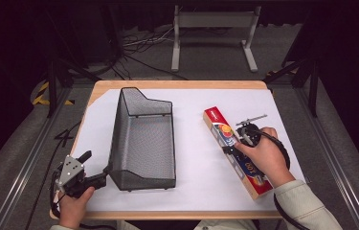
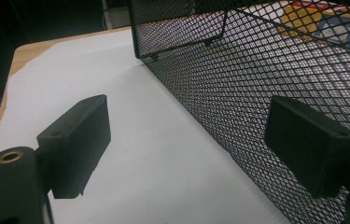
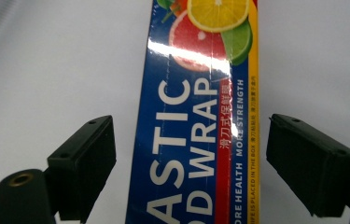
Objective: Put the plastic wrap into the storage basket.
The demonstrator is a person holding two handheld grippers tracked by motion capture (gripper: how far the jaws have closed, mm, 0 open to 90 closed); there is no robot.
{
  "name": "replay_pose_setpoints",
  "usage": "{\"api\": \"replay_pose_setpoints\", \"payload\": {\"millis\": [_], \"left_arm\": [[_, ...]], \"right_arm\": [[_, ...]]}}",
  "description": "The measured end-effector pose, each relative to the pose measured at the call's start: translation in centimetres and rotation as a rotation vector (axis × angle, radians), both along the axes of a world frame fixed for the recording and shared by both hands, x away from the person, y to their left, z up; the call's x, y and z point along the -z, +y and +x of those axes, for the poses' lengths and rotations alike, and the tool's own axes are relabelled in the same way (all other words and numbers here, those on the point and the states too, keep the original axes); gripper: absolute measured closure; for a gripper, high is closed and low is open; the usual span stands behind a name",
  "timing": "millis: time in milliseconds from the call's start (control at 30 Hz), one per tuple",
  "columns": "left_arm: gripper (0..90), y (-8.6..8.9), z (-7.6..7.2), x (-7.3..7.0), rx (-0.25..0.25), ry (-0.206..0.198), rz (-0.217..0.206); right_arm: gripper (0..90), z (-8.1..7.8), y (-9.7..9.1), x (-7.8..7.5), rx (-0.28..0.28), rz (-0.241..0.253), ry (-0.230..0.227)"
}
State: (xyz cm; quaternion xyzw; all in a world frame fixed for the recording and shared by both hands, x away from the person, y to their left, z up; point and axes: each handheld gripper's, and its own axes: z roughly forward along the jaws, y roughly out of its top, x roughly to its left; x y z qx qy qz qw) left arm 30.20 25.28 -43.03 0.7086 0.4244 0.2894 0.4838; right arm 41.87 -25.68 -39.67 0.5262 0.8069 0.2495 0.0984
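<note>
A long blue, red and yellow plastic wrap box (image 1: 218, 125) lies slantwise on the white sheet at the right. My right gripper (image 1: 234, 143) is lowered over its middle. In the right gripper view its jaws stand on either side of the box (image 3: 196, 93), with white sheet showing in both gaps, so it is open (image 3: 200, 158). A black wire mesh basket (image 1: 115, 143) stands left of centre, with nothing in it. My left gripper (image 1: 96, 163) rests open at the basket's near left corner. In the left gripper view the mesh wall (image 2: 238, 70) runs just beyond the jaws (image 2: 196, 144).
A white sheet (image 1: 191, 182) covers the wooden table (image 1: 177, 84), whose edges show at the back and front. Beyond the table are a grey metal stand (image 1: 213, 21) and loose cables (image 1: 141, 43) on the floor. Aluminium rails run along both sides.
</note>
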Motion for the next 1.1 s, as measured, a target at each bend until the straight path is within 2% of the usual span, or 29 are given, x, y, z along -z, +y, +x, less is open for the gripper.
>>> {"api": "replay_pose_setpoints", "payload": {"millis": [267,533,667,733,933,1100], "left_arm": [[15.4,0.0,0.0,0.0,0.002,0.004,0.004],[15.4,0.0,0.0,0.0,-0.001,0.002,0.006],[15.5,0.0,0.0,0.0,-0.002,0.002,0.006],[15.5,0.0,0.0,0.0,-0.002,0.004,0.004],[15.5,0.0,0.0,0.0,-0.002,0.003,0.003],[15.5,0.1,0.0,0.0,-0.005,0.002,0.003]], "right_arm": [[19.4,0.2,0.3,0.6,0.011,-0.039,0.054],[29.3,0.3,1.1,1.1,0.021,-0.095,0.105],[35.5,0.2,1.3,1.2,0.052,-0.126,0.099],[36.0,0.2,1.3,1.2,0.066,-0.122,0.102],[39.4,-0.1,1.7,1.0,0.073,-0.162,0.079],[39.9,-0.1,1.5,0.9,0.072,-0.151,0.073]]}}
